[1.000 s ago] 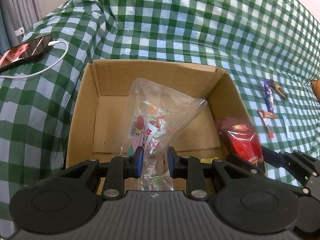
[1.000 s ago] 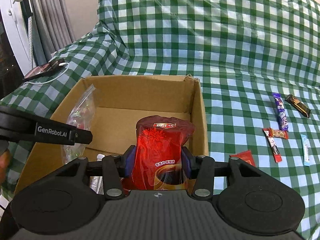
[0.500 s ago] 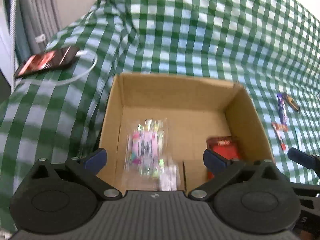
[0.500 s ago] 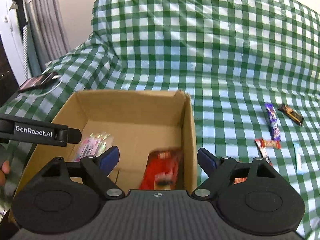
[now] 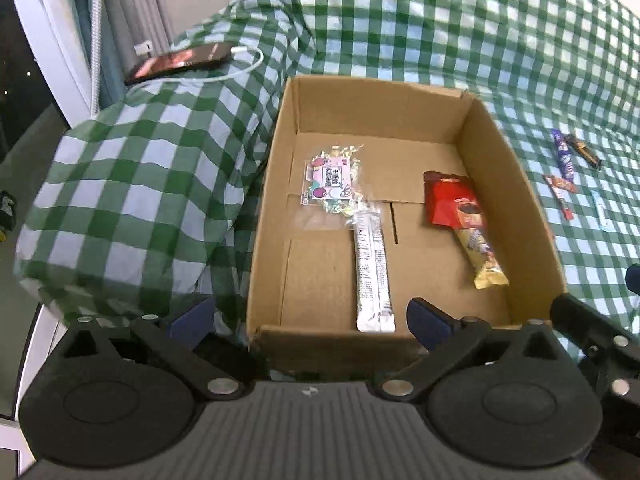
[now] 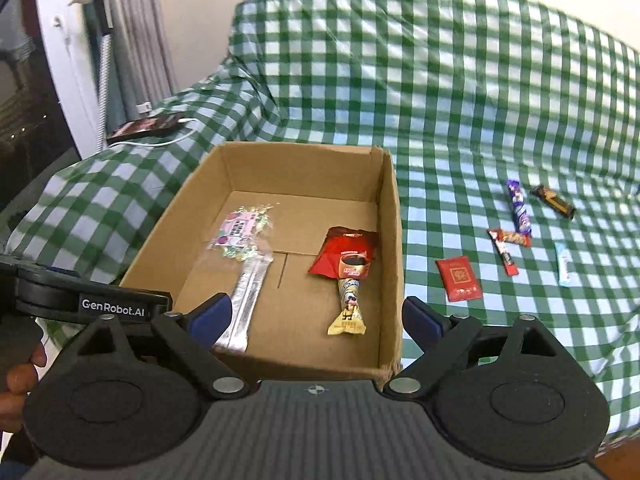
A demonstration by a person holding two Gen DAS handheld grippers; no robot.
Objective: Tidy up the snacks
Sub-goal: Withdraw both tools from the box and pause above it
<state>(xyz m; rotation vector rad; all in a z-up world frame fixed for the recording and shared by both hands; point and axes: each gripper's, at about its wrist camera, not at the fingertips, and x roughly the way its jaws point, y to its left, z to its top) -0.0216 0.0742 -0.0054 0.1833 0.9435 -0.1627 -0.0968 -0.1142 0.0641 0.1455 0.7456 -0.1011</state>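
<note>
A cardboard box [image 5: 276,200] [image 6: 394,248] sits on the green checked cloth. Inside lie a clear candy bag [image 5: 330,178] [image 6: 240,234], a white stick pack [image 5: 374,276] [image 6: 246,304], a red coffee packet [image 5: 454,200] [image 6: 348,258] and a yellow wrapped snack [image 5: 482,258] [image 6: 348,312]. My left gripper [image 5: 310,320] is open and empty above the box's near wall. My right gripper [image 6: 316,316] is open and empty, also at the near edge. Loose snacks lie on the cloth to the right: a purple bar [image 6: 519,206], a dark bar [image 6: 554,200], a red sachet [image 6: 458,278].
A phone [image 5: 180,60] with a white cable lies on the cloth at the back left. Red stick packs [image 6: 505,250] and a pale blue stick [image 6: 564,266] also lie right of the box. A curtain and white frame stand at far left.
Both grippers opened and dropped their loads: the candy bag and the red packet now lie in the box. Both grippers have pulled back and up from the box.
</note>
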